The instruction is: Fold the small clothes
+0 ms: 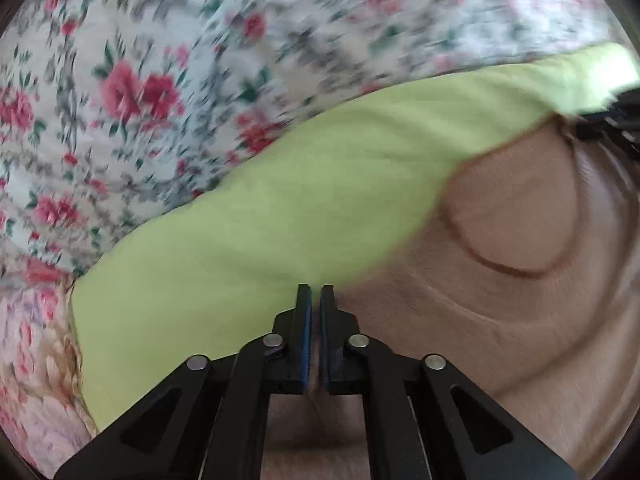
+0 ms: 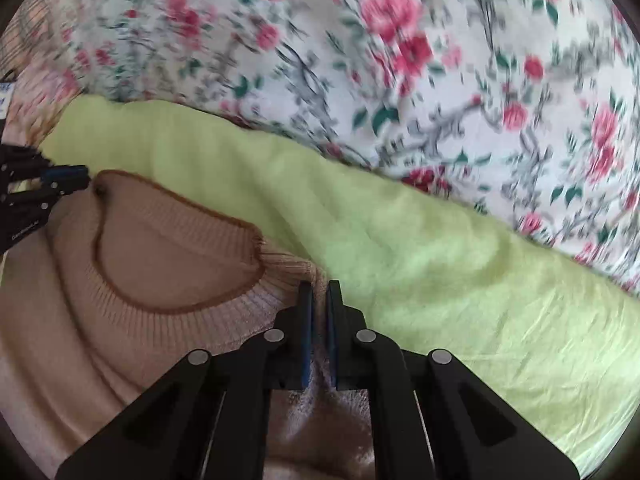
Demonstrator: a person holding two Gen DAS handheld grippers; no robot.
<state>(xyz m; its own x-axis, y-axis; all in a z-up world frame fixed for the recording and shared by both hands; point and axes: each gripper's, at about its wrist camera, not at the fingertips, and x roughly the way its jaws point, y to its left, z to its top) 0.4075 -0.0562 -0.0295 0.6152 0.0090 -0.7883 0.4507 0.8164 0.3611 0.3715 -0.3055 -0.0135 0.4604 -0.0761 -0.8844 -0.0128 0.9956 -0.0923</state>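
A tan knit sweater [image 1: 480,340] lies with its round neckline [image 1: 516,216] open toward the cameras, on top of a light green cloth [image 1: 280,220]. My left gripper [image 1: 316,292] is shut on the sweater's edge beside the neckline, a sliver of knit showing between its pads. In the right wrist view the same sweater [image 2: 120,320] fills the lower left, and my right gripper [image 2: 319,288] is shut on its shoulder just right of the ribbed collar [image 2: 180,300]. Each gripper shows at the edge of the other's view: the right gripper [image 1: 600,120] and the left gripper [image 2: 76,176].
The green cloth [image 2: 440,260] spreads under and past the sweater. Beyond it lies a white bedsheet with red roses [image 1: 160,80], also the floral bedsheet [image 2: 400,60]. A paler pink patterned fabric [image 1: 36,360] shows at the left edge. Both views are blurred.
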